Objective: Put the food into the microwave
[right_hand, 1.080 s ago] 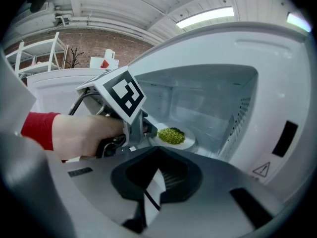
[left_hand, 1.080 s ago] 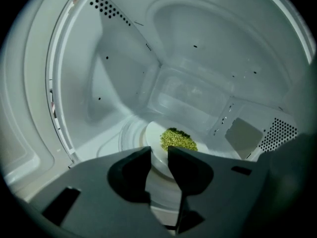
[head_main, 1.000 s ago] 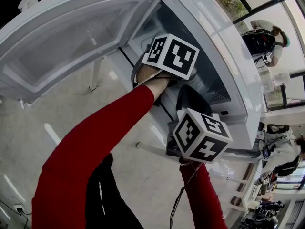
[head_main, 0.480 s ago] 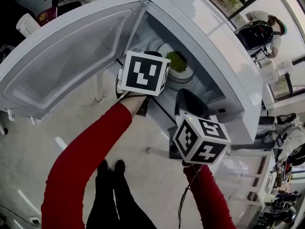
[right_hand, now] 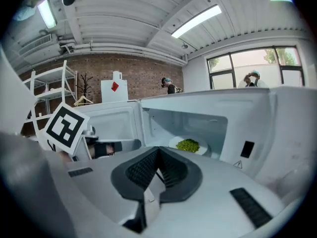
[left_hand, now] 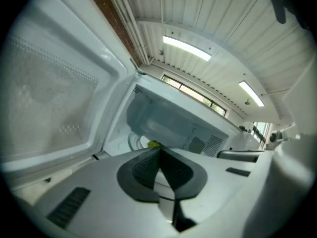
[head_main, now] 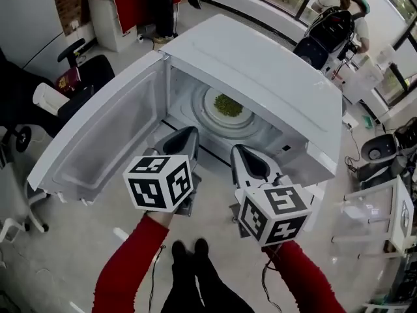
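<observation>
The white microwave (head_main: 260, 57) stands with its door (head_main: 104, 135) swung wide to the left. Inside, a white plate (head_main: 242, 117) carries green food (head_main: 227, 104) on the turntable. The right gripper view shows the same food (right_hand: 187, 145) in the cavity, and a sliver of it (left_hand: 154, 144) peeks over the jaws in the left gripper view. My left gripper (head_main: 189, 132) hangs just outside the opening, shut and empty (left_hand: 159, 152). My right gripper (head_main: 238, 150) is beside it, also shut with nothing held (right_hand: 158, 151).
An office chair (head_main: 85, 64) and a red cabinet (head_main: 130, 5) stand to the far left. A person with a backpack (head_main: 332, 18) is behind the microwave. A white table (head_main: 378, 220) is at the right. My shoes (head_main: 189, 250) are on the floor below.
The left gripper has drawn back out of the microwave cavity, and the right has pulled back too. The plate of food stays inside, now in plain sight.
</observation>
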A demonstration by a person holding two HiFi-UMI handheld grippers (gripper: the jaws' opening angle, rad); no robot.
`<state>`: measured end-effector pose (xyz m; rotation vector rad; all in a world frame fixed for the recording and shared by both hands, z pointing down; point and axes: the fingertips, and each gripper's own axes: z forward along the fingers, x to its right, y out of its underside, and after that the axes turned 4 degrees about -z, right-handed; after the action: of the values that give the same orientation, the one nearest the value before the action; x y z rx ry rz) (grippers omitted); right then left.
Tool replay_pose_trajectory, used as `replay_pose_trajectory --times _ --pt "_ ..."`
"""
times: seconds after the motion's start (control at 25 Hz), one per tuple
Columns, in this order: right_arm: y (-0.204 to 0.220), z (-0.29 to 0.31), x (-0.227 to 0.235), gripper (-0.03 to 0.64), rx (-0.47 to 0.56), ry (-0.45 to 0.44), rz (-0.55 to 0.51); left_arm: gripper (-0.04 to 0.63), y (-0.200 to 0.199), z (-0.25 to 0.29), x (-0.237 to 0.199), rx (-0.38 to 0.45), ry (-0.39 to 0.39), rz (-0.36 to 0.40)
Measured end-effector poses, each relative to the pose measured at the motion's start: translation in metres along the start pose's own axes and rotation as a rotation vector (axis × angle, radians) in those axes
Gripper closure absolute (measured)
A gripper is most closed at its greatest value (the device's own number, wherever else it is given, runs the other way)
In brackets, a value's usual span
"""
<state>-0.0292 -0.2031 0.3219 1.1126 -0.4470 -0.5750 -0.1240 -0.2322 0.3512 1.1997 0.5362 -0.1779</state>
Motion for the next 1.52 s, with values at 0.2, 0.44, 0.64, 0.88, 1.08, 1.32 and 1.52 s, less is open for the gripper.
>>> replay_pose_trajectory --times 0.2,0.44,0.64,0.88,1.08,1.32,1.52 --pt "-0.006 -0.027 -0.014 0.603 0.036 -0.064 0.052 0.586 0.011 -0.034 0.031 0.0 0.026 0.079" --pt "0.0 -0.063 -0.023 0.603 0.064 -0.131 0.15 0.586 0.017 -0.059 0.062 -0.008 0.065 0.123" --pt "0.008 -0.094 -0.027 0.603 0.105 -0.181 0.174 0.588 0.021 -0.089 0.08 0.028 0.066 0.216" --pt "0.016 -0.128 -0.024 0.603 0.163 -0.206 0.235 0.588 0.041 -0.136 0.097 0.033 0.08 0.25" --pt "0.022 -0.142 -0.025 0.603 0.196 -0.229 0.251 0.588 0.053 -0.161 0.105 0.025 0.077 0.265" --pt "0.035 -0.155 -0.028 0.603 0.209 -0.24 0.209 0.588 0.052 -0.182 0.114 0.07 0.066 0.215" --pt "0.044 -0.168 -0.026 0.603 0.219 -0.234 0.137 0.588 0.057 -0.193 0.121 0.09 0.057 0.226"
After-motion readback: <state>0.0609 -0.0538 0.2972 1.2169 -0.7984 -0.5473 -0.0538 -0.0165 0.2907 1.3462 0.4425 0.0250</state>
